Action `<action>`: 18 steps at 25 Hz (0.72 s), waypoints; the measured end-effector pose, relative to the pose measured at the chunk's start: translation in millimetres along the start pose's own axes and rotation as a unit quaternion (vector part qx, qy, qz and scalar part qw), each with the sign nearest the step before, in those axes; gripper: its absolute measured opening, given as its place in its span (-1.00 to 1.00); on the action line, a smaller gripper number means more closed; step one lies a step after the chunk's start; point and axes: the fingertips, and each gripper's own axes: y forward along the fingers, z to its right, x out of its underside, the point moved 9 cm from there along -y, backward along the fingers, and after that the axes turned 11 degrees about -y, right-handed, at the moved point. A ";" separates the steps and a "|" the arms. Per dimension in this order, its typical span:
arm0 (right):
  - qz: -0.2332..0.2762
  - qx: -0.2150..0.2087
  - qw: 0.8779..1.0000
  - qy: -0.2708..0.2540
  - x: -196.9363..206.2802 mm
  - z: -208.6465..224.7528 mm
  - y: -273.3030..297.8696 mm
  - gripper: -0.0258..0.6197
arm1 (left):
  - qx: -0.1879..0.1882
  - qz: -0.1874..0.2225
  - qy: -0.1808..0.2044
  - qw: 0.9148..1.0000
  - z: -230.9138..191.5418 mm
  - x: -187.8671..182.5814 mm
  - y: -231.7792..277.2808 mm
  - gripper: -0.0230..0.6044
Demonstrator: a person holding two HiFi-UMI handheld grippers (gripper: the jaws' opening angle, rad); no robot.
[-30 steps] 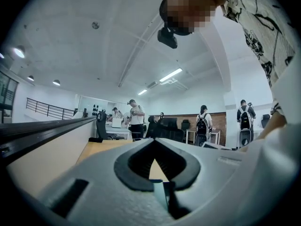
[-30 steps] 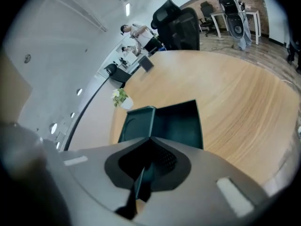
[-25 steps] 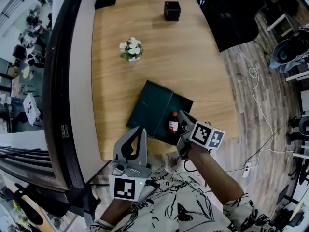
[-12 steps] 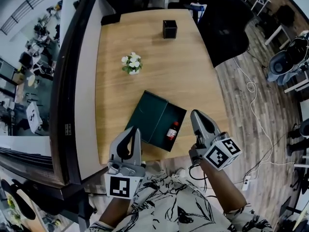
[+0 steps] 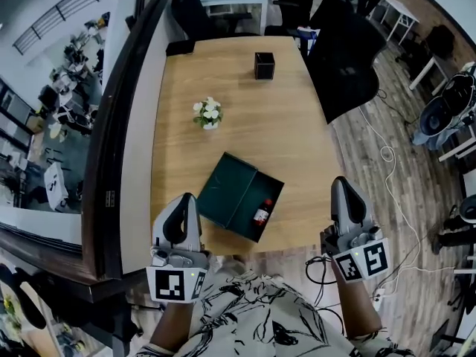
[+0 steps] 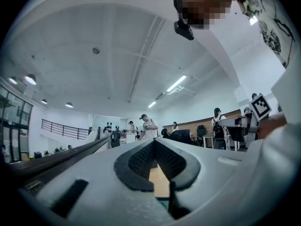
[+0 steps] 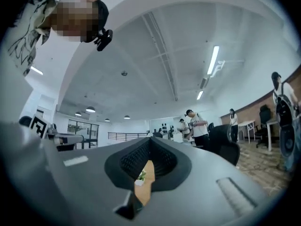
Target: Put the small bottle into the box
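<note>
table (image 5: 291, 149) edge runs just beside the open box (image 5: 225, 190).

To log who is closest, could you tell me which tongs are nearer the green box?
Left. The left tongs hang beside the green box, at its near-left corner; the right tongs are farther off, by the edge of the table.

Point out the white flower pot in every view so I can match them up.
Head view: the flower pot stands centre-left on the wooden table.
Left gripper view: not in it; only a strip of the table shows through the jaw gap.
Right gripper view: the flower pot is tiny, inside the jaw gap.
Shared landmark: the wooden table, in all three views.
</note>
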 end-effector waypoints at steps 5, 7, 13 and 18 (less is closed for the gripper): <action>0.017 0.013 0.999 -0.042 -13.1 13.2 -18.9 -0.91 | -0.020 0.021 0.010 1.000 -9.7 -13.8 -13.4 -0.95; 0.019 0.024 0.998 -0.048 -17.1 20.2 -26.3 -0.91 | -0.029 0.026 0.016 0.999 -14.5 -18.5 -20.1 -0.94; 0.025 0.054 0.997 -0.053 -20.6 33.1 -50.1 -0.91 | -0.057 0.030 0.024 0.998 -25.3 -23.6 -42.4 -0.94; 0.025 0.063 0.996 -0.065 -18.0 38.2 -63.4 -0.91 | -0.077 0.033 0.030 0.996 -31.2 -24.3 -56.1 -0.94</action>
